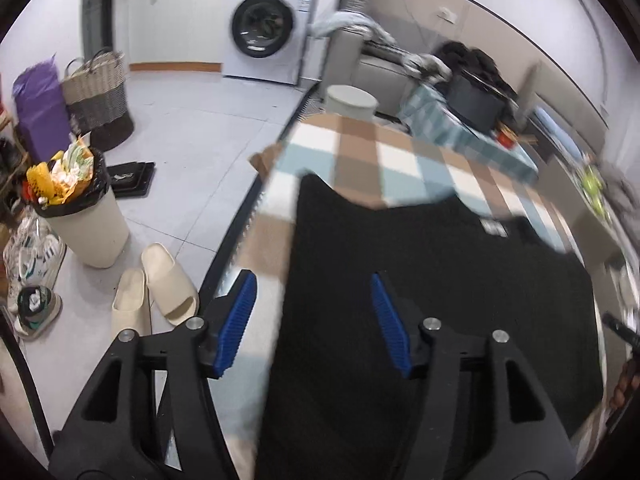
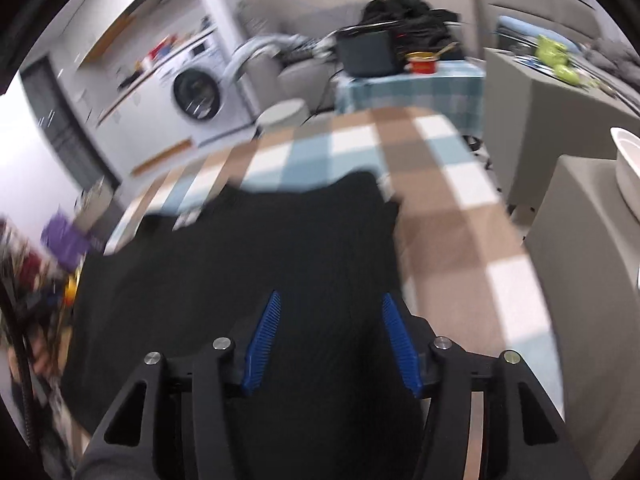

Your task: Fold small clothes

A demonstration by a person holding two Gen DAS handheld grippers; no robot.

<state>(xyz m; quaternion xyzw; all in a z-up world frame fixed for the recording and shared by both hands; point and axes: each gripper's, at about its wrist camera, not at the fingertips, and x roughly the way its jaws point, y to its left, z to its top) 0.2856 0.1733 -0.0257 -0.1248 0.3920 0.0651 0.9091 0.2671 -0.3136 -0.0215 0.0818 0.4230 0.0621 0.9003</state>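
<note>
Left gripper (image 1: 312,320): black frame, ribbed blue pads spread apart, nothing pinched. Below and ahead of it lies the black knit garment (image 1: 420,280), flat on the table; the garment's left edge runs just between the pads, so the left pad hangs over the checked brown, white and pale-blue tablecloth (image 1: 360,148) and the right pad over black cloth.

Right gripper (image 2: 332,340): same build, pads also spread, empty. Both its pads sit above the black garment, whose right edge falls just beyond the right pad.

Garment's far edge shows a dipped curve between two raised corners, probably a neckline; a small white label lies near it. Both views are motion-blurred.

Farther out from the left tool, on the floor: a pair of cream rubber slides (image 1: 156,292), a cream bin with black liner, overfull (image 1: 80,216), and a white front-loading washing machine (image 1: 266,28) by the far wall.

Judgement: one fold looks just laid down and let go, with both tools clear of the cloth. The next move calls for a fresh pinch on an edge or corner, then carrying it over evenly without dragging the layer beneath.
</note>
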